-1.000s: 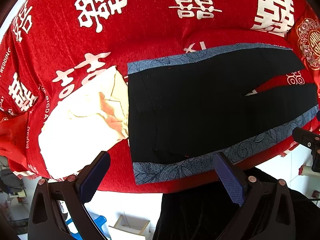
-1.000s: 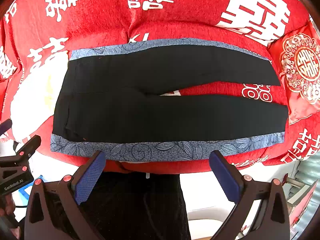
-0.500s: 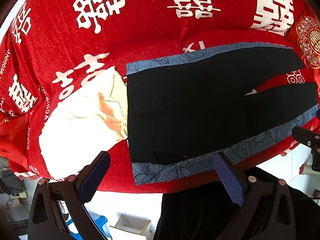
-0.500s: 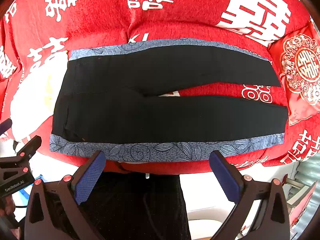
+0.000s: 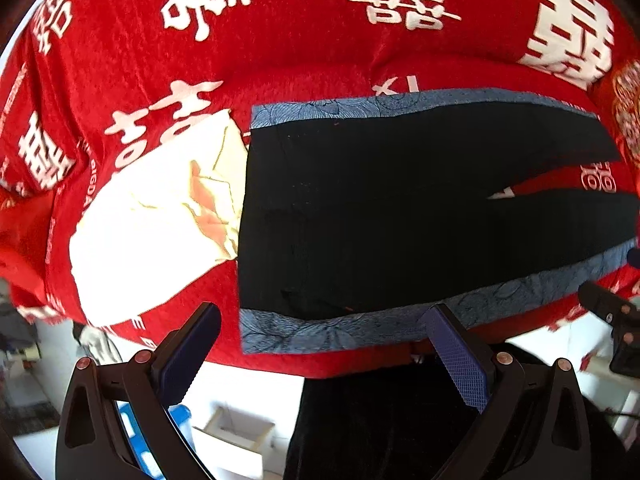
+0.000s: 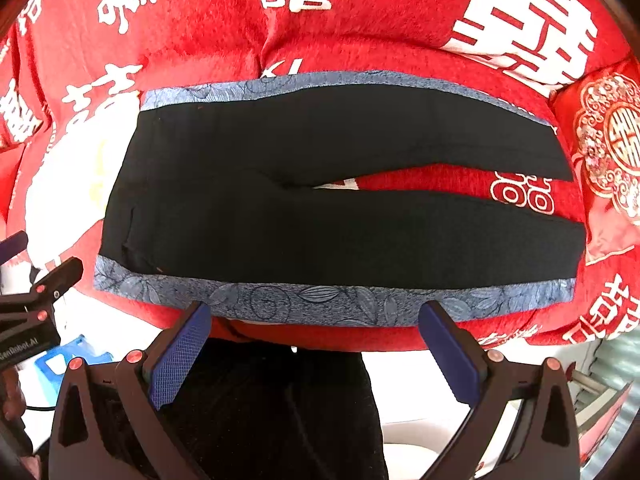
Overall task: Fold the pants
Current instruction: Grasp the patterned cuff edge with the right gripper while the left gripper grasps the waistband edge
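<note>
Pants (image 6: 320, 208), black with blue patterned side stripes, lie flat and unfolded on the red bedspread (image 6: 360, 32), waistband to the left, the two legs running right with a narrow wedge of red between them. Compared with the frames of a second ago, little has changed: the left wrist view has drifted slightly closer to the near stripe, while the garment itself has not moved, so folding appears not yet begun. Left gripper (image 5: 320, 344) hovers over the waistband corner of the near stripe, jaws spread wide, grasping nothing. Right gripper (image 6: 316, 336) hovers over the near stripe at mid-leg, jaws equally wide, touching no fabric. White cloth (image 5: 152, 232) lies just beside the waistband.
</note>
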